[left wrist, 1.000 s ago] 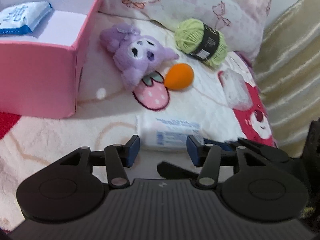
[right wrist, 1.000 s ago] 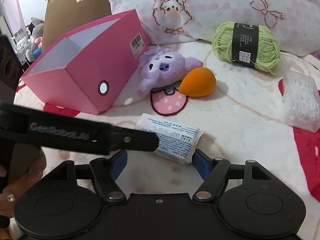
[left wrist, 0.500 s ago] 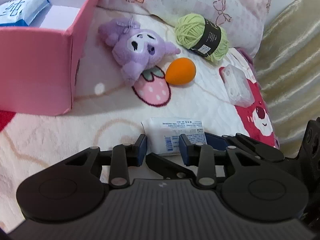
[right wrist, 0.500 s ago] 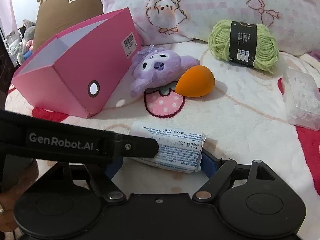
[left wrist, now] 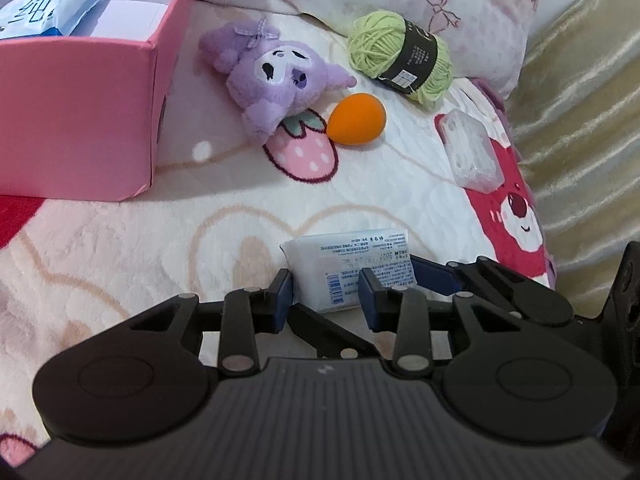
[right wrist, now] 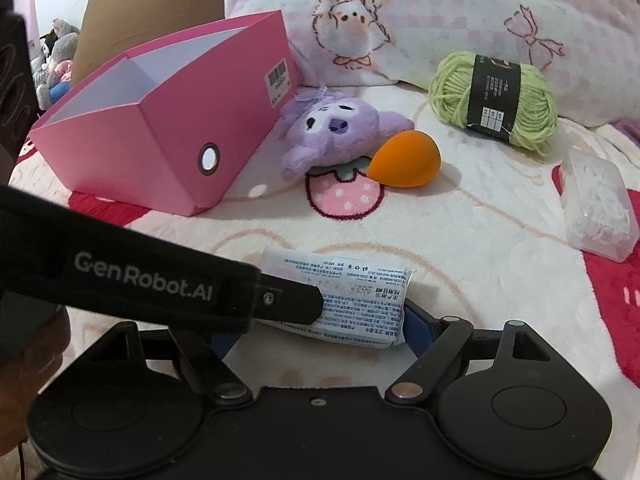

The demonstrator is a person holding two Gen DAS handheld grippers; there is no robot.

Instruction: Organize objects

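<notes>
My left gripper (left wrist: pixel 326 294) has its jaws closed on the near end of the pack (left wrist: pixel 352 264), right of the pink box (left wrist: pixel 76 120), its long axis crosswise, while my right gripper's (right wrist: pixel 316 330) jaws straddle it, seemingly unclamped.

Your left gripper's black arm (right wrist: pixel 160 280) crosses the right wrist view and covers the left end of the white printed tissue packet (right wrist: pixel 352 300), along with the right gripper's left finger. The packet's small print stays too fine to read. In the left wrist view, the open pink cardboard box (left wrist: pixel 80 112) runs off the left edge, as does the blue-and-white pack (left wrist: pixel 44 14) lying inside it
</notes>
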